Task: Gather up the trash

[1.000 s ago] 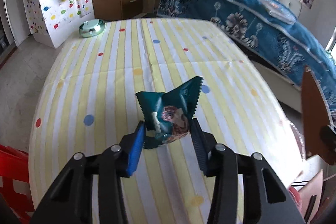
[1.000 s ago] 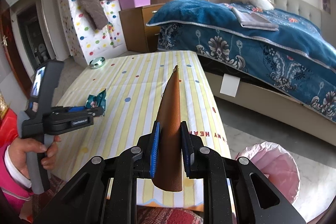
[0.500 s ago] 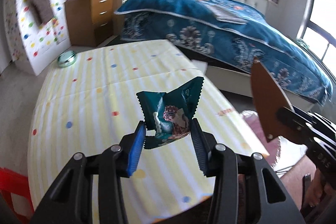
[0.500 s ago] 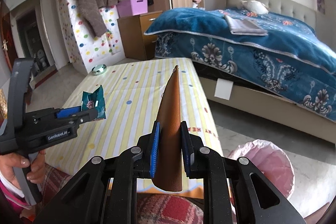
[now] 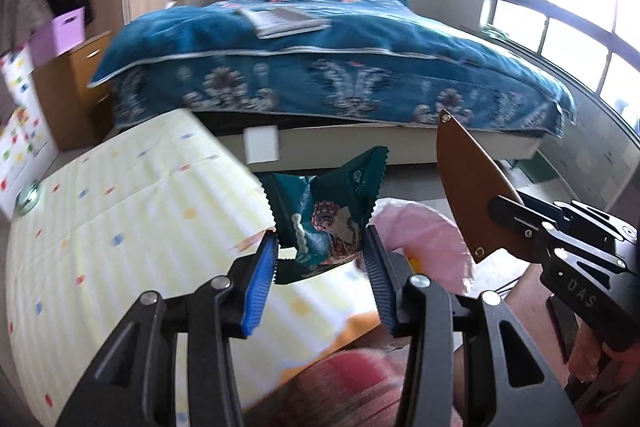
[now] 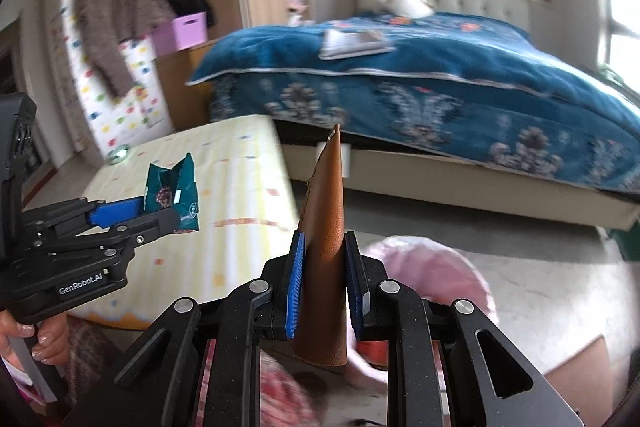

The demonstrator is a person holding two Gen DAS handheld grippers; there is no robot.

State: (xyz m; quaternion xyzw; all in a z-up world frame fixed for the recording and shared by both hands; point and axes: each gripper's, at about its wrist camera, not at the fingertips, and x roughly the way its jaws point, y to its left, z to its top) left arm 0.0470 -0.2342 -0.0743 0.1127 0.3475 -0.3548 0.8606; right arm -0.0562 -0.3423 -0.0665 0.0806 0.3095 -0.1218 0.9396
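Left wrist view shows the left gripper (image 5: 320, 259) squeezing a green snack wrapper (image 5: 324, 219) and the right gripper (image 6: 322, 287) squeezing a brown leather piece (image 6: 326, 251), both picked up, not yet dropped into the pink bin (image 6: 432, 267) below.

Beyond the fingertips stands a bed (image 5: 328, 67) with a blue flowered blanket (image 6: 420, 75), and a folded grey cloth (image 5: 288, 21) lies on top. To the left of the fingers is a table with a yellow striped cloth (image 5: 120, 219) (coloured dots on it). A wooden drawer chest (image 5: 68, 95) carries a purple box (image 6: 184, 33). Coats (image 6: 116, 15) hang further left.
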